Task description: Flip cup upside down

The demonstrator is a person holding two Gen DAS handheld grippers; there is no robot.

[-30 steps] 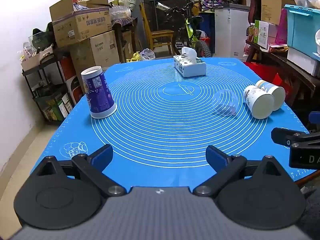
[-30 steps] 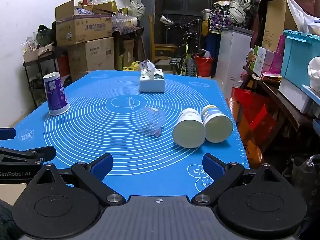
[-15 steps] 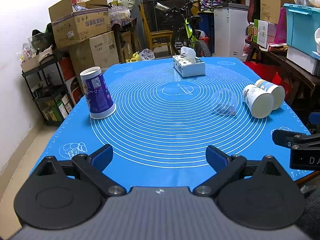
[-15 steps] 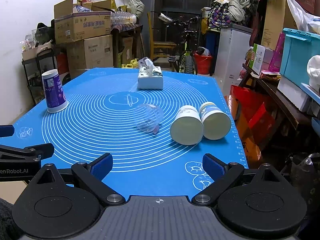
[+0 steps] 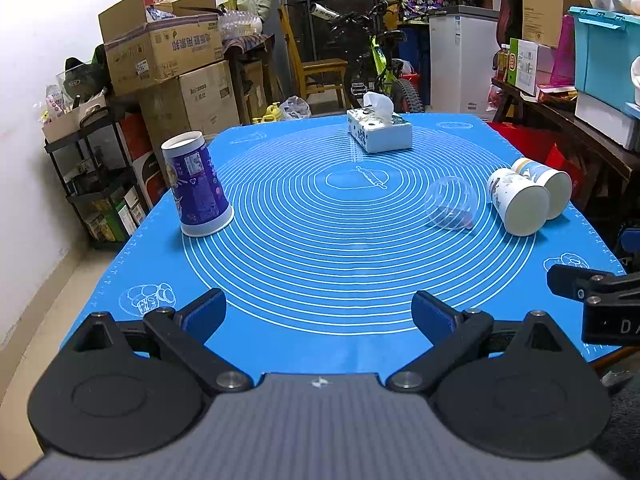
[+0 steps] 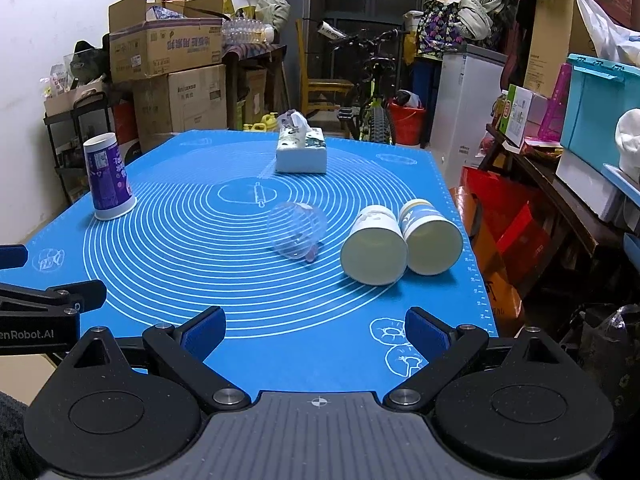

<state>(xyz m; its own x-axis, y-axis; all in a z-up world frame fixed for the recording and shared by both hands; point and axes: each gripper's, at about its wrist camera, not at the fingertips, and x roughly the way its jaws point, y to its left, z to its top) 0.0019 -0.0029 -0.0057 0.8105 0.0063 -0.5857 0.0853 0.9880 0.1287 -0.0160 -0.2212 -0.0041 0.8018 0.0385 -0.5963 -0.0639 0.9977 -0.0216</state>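
Observation:
A purple paper cup (image 5: 198, 186) stands upside down at the left of the blue mat (image 5: 320, 264); it also shows in the right wrist view (image 6: 109, 178). A clear plastic cup (image 6: 296, 230) lies on its side mid-mat, also in the left wrist view (image 5: 451, 203). Two white paper cups (image 6: 374, 245) (image 6: 430, 237) lie on their sides to its right, mouths toward me. My left gripper (image 5: 319, 314) is open and empty over the mat's near edge. My right gripper (image 6: 316, 330) is open and empty, well short of the lying cups.
A tissue box (image 5: 379, 133) sits at the far middle of the mat. Cardboard boxes (image 5: 164, 50) and a shelf stand to the left. A bicycle (image 6: 374, 92), a white cabinet and a cluttered side table (image 6: 560, 168) lie beyond and to the right.
Both grippers have drifted slightly; the view of the mat shifts a little. The cups have not moved and both grippers stay open.

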